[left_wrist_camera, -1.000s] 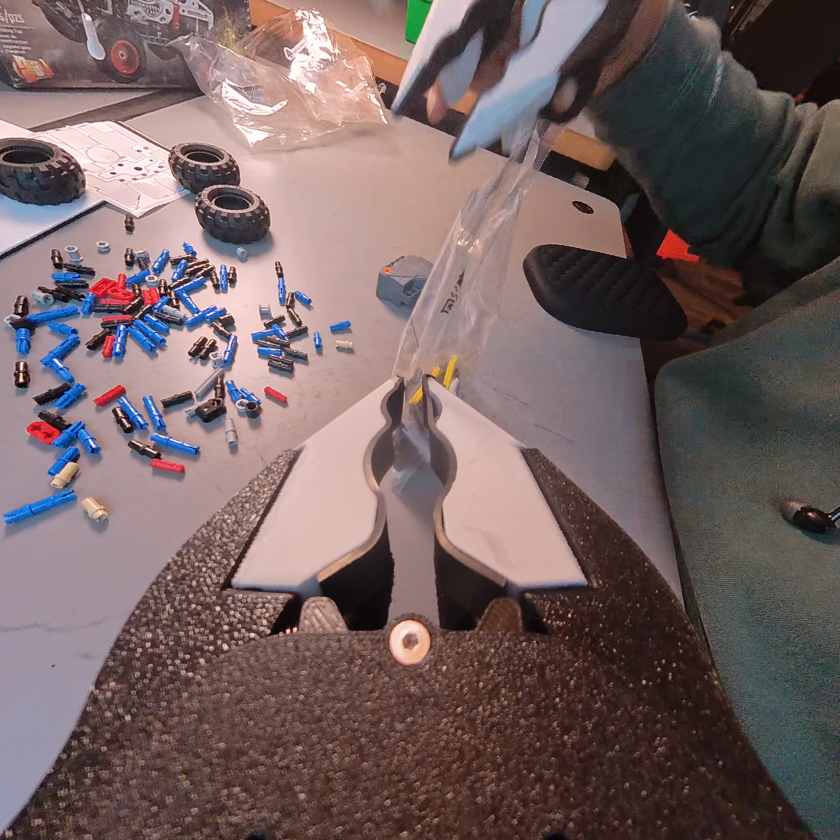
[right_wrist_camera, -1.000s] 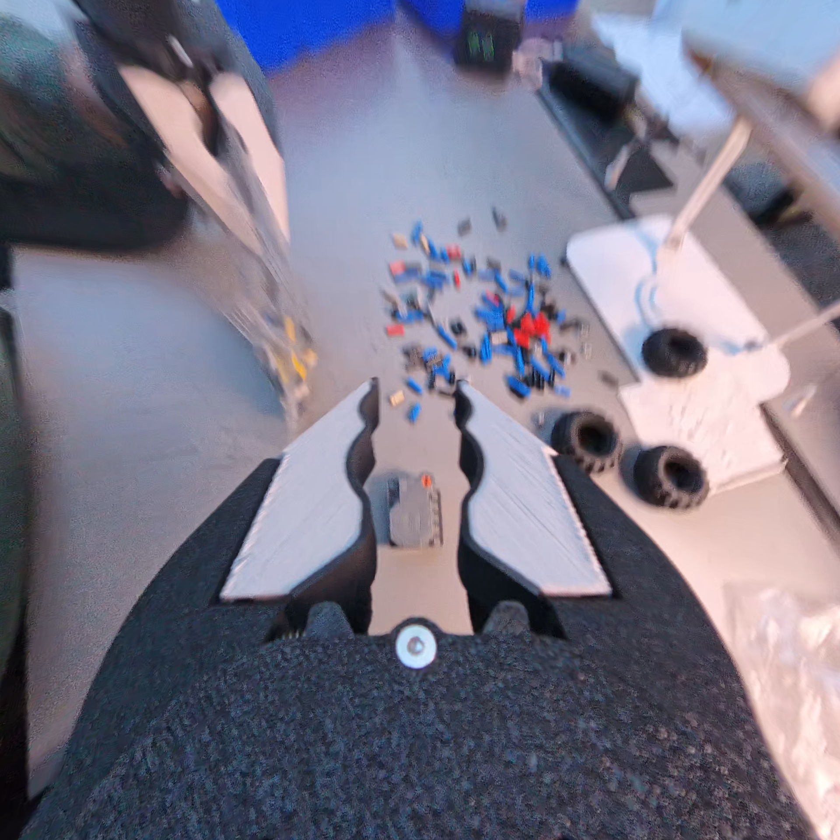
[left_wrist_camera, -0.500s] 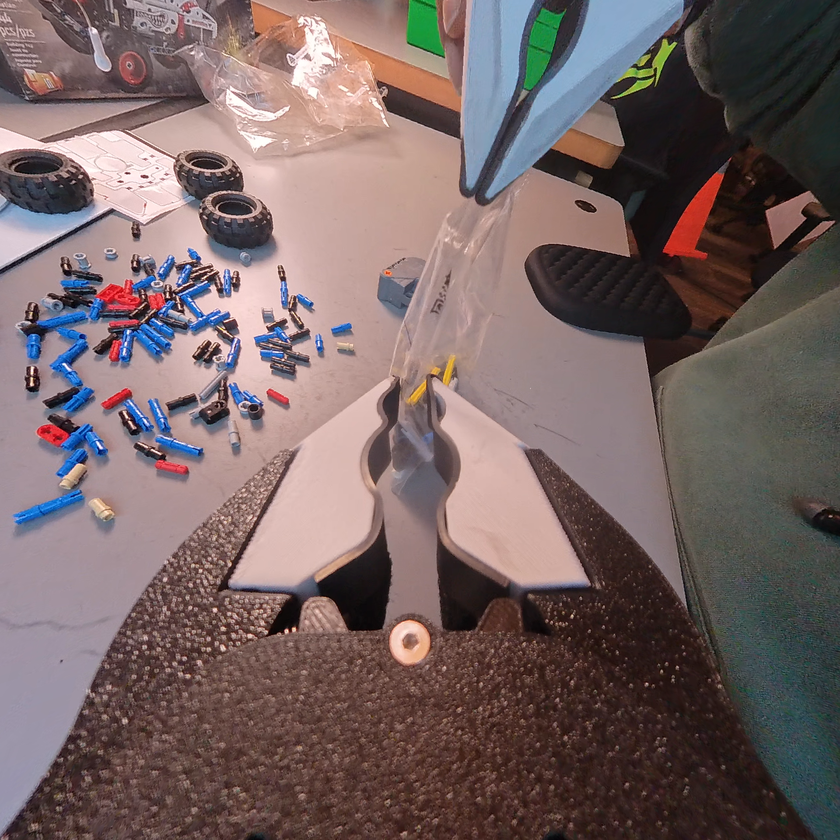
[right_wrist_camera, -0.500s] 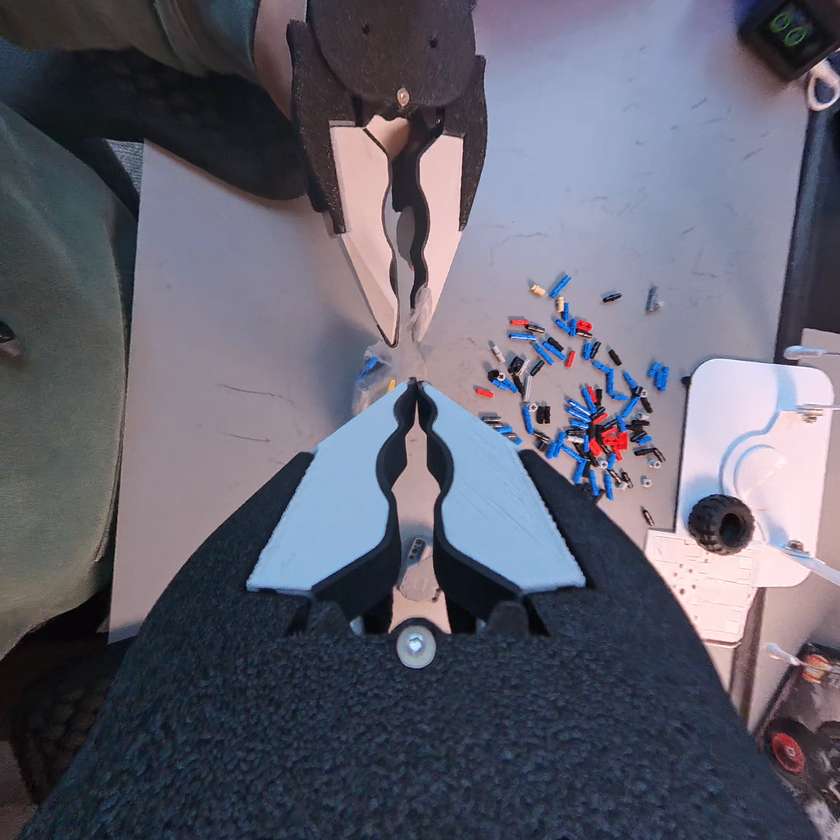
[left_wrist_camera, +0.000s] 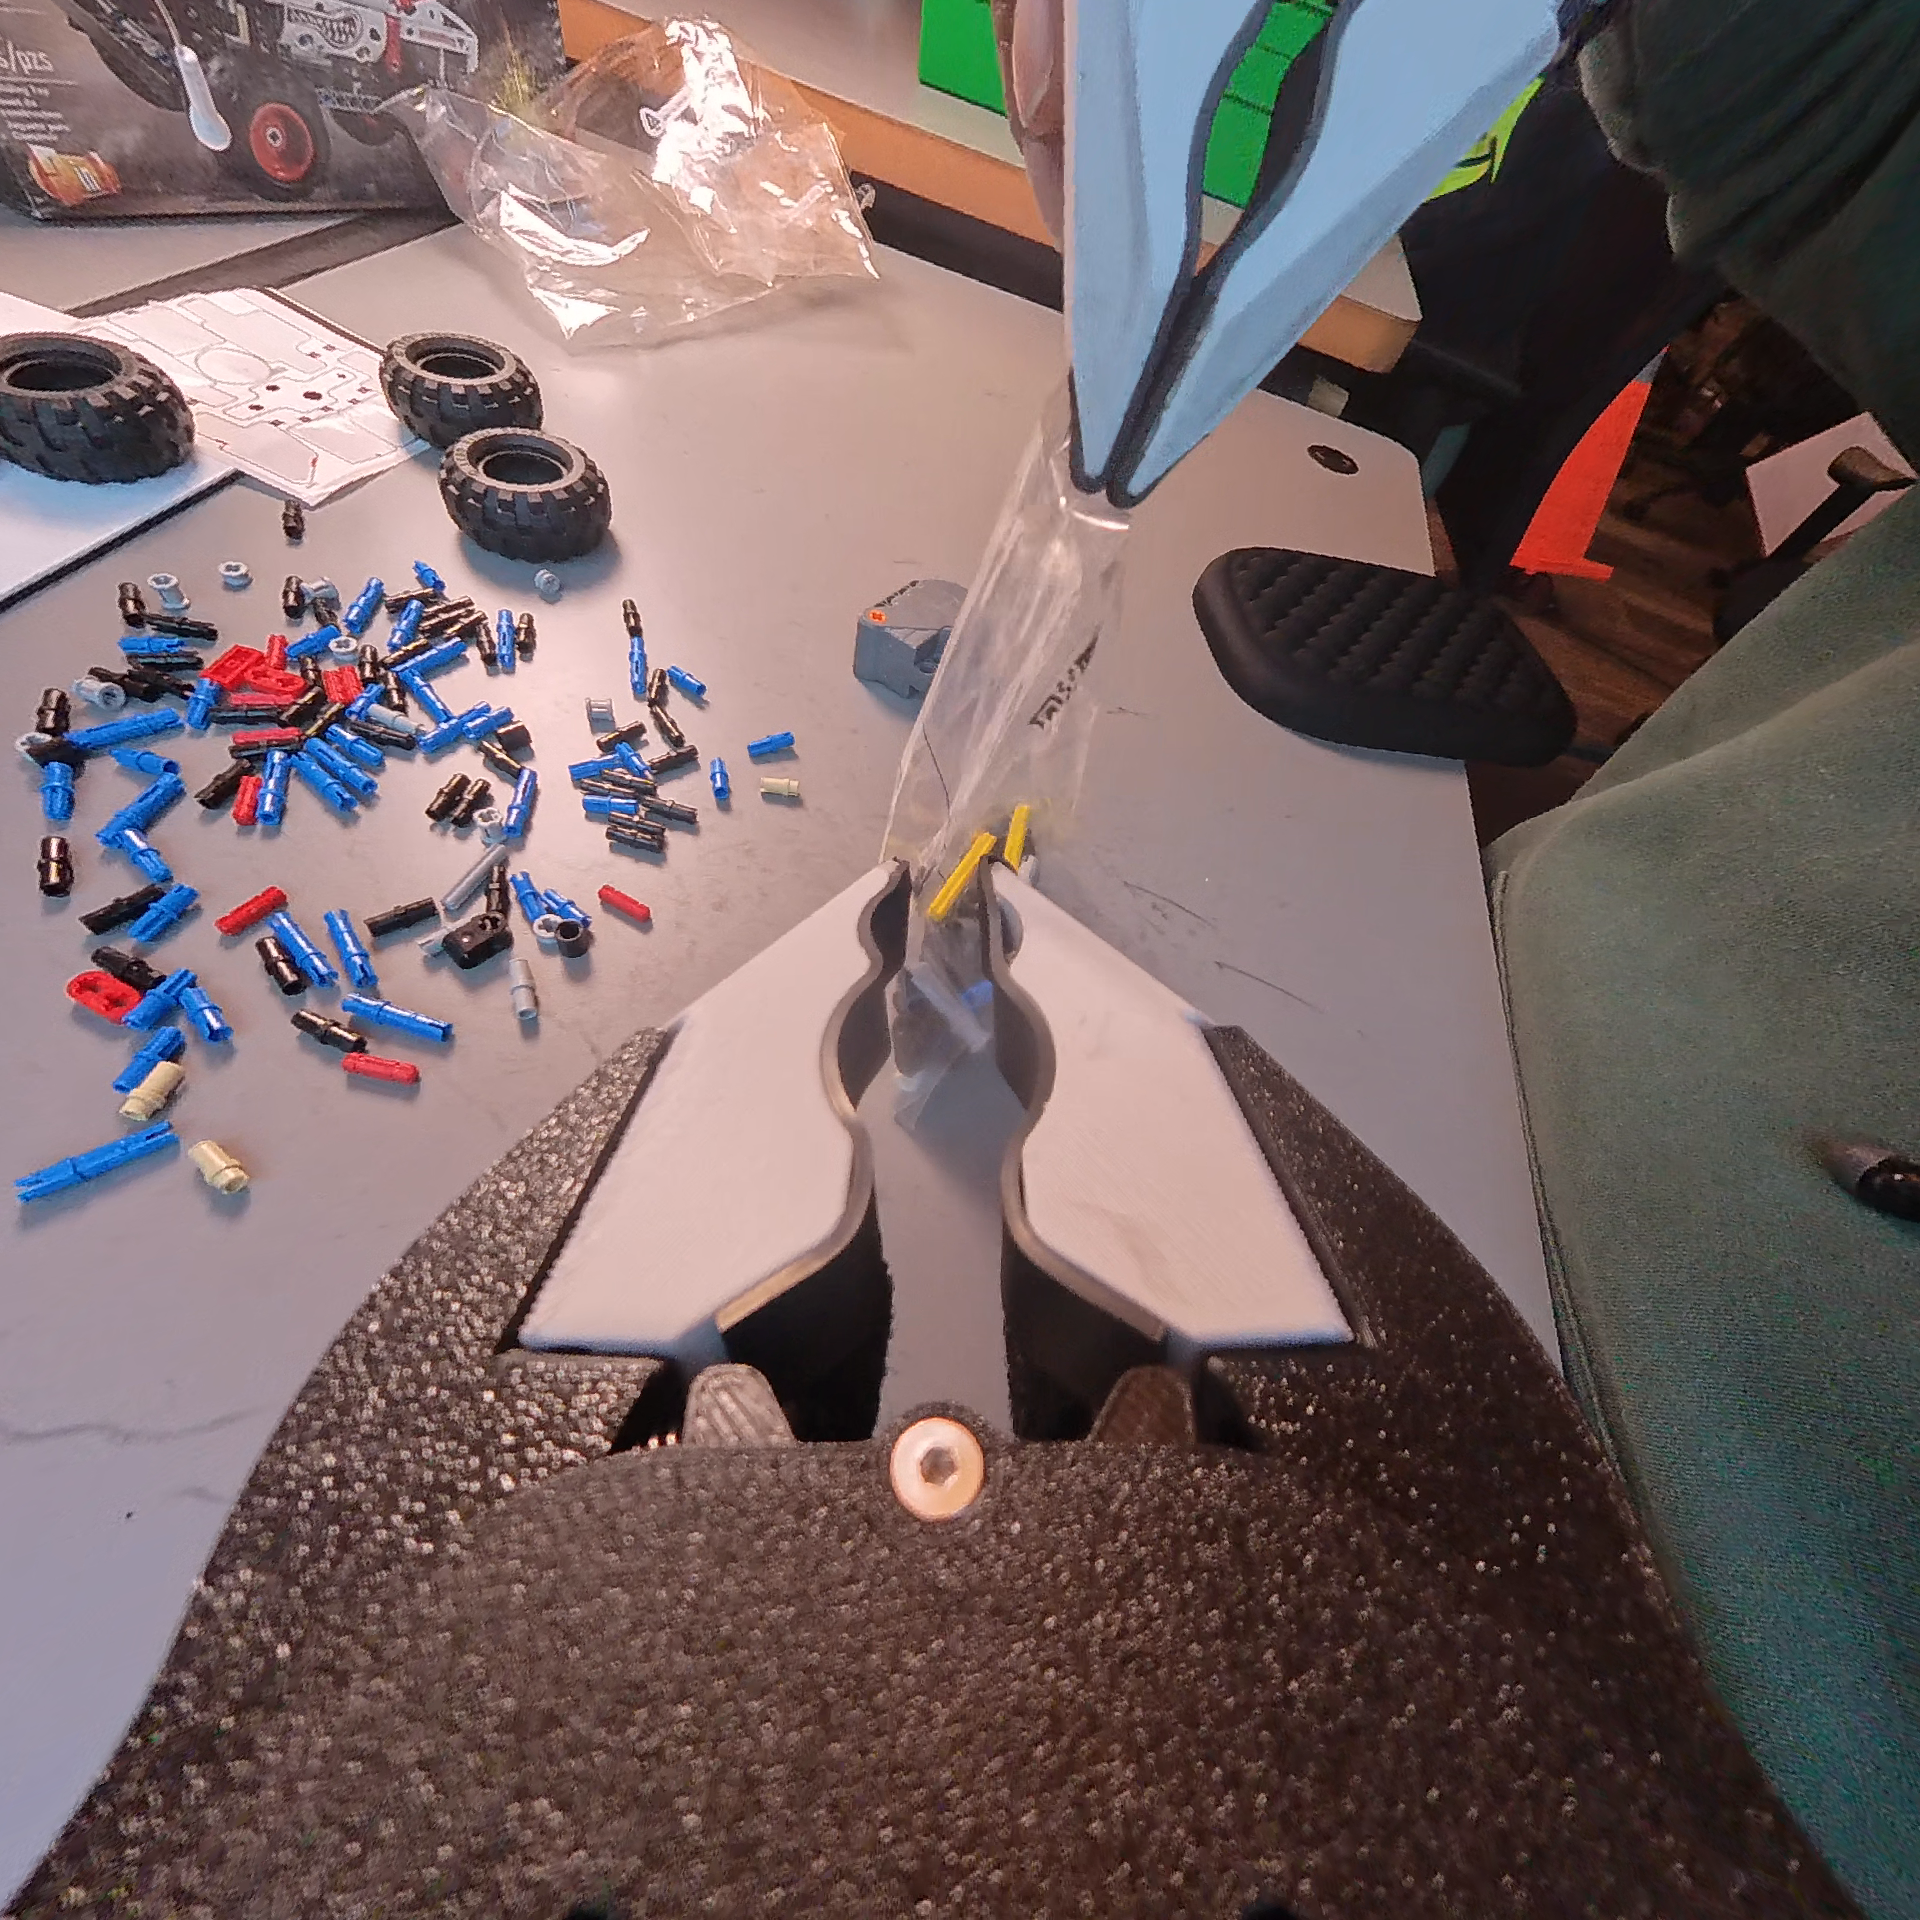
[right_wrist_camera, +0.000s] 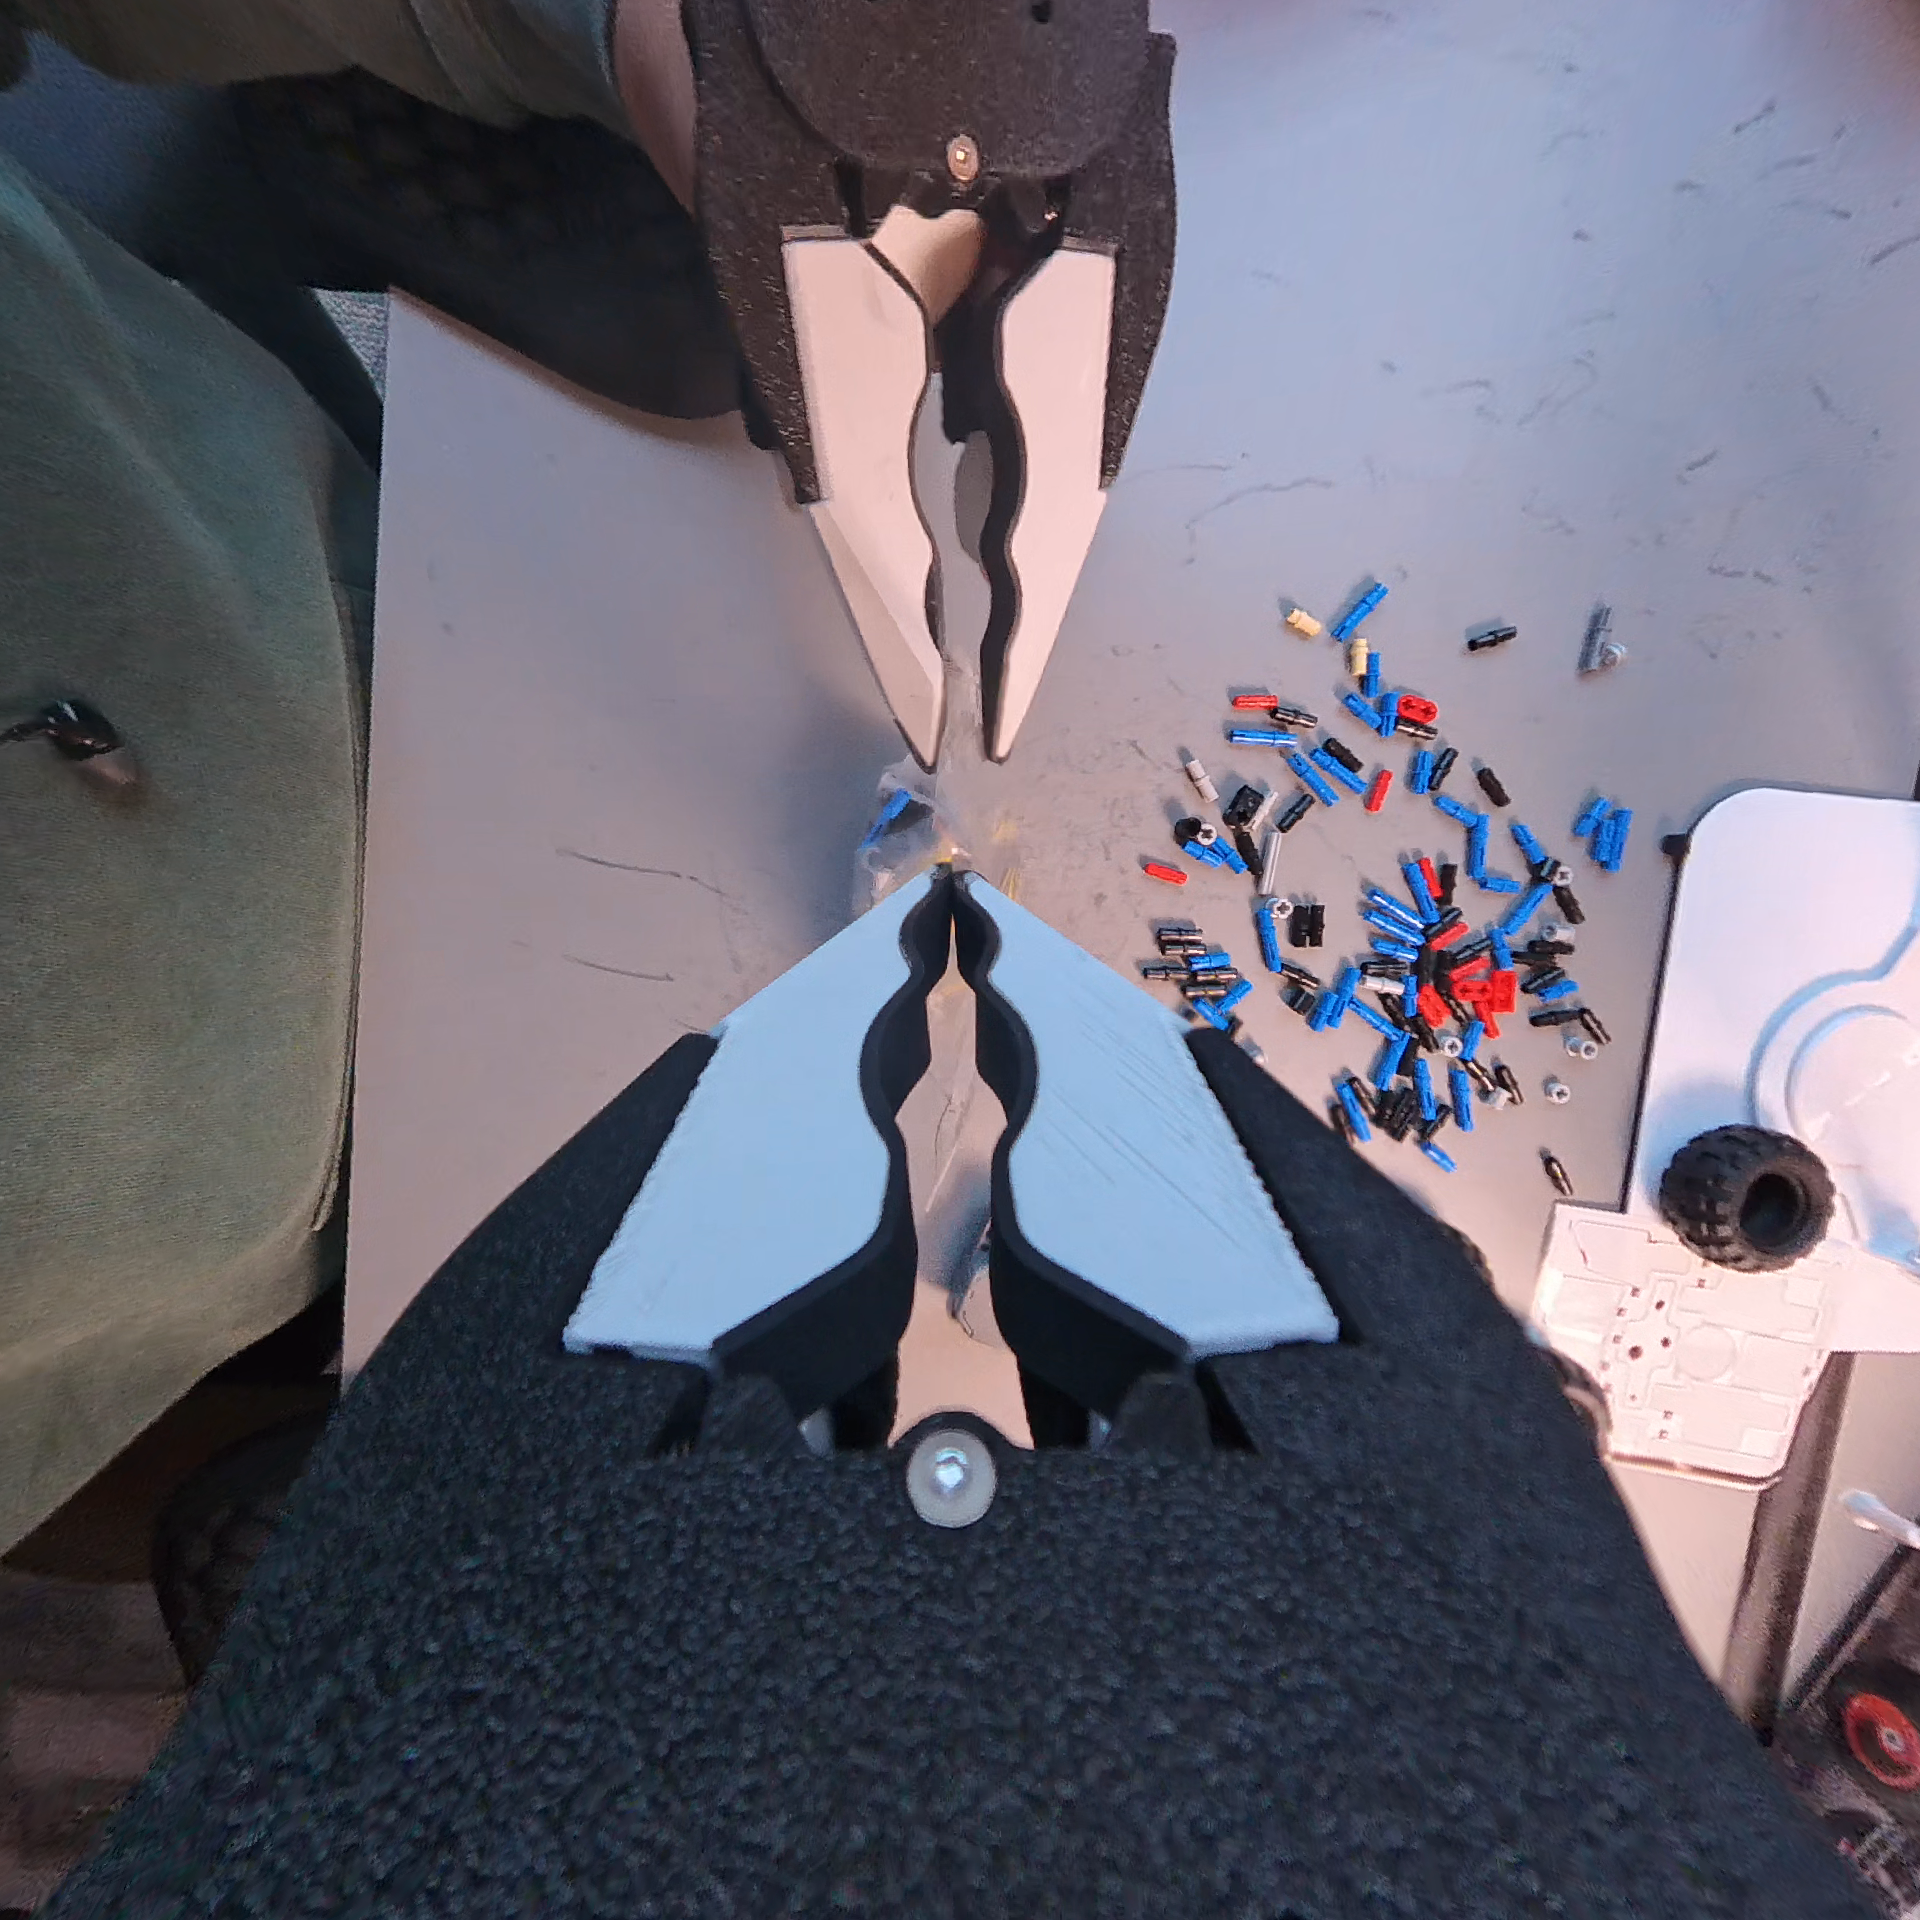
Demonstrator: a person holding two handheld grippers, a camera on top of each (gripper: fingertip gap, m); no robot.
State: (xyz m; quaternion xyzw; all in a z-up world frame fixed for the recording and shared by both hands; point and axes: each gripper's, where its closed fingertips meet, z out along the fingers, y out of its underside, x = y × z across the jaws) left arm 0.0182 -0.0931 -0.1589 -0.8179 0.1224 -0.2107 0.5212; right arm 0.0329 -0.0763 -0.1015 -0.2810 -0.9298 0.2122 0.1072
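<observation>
Plastic bag (left_wrist_camera: 1023, 665), clear and small, stretched between two claws above a grey tabletop (left_wrist_camera: 810, 499). The left claw (left_wrist_camera: 951, 883) pinches the bag's lower end, where yellow pins (left_wrist_camera: 961, 860) and small dark pieces sit inside. The right claw (left_wrist_camera: 1107, 488), coming down from above, is pressed together on the bag's upper end. On the tabletop to the left lie scattered blue, black and red connector pins (left_wrist_camera: 312, 769), three black toy tyres (left_wrist_camera: 525, 494), and a grey block (left_wrist_camera: 902, 649) just beside the bag.
</observation>
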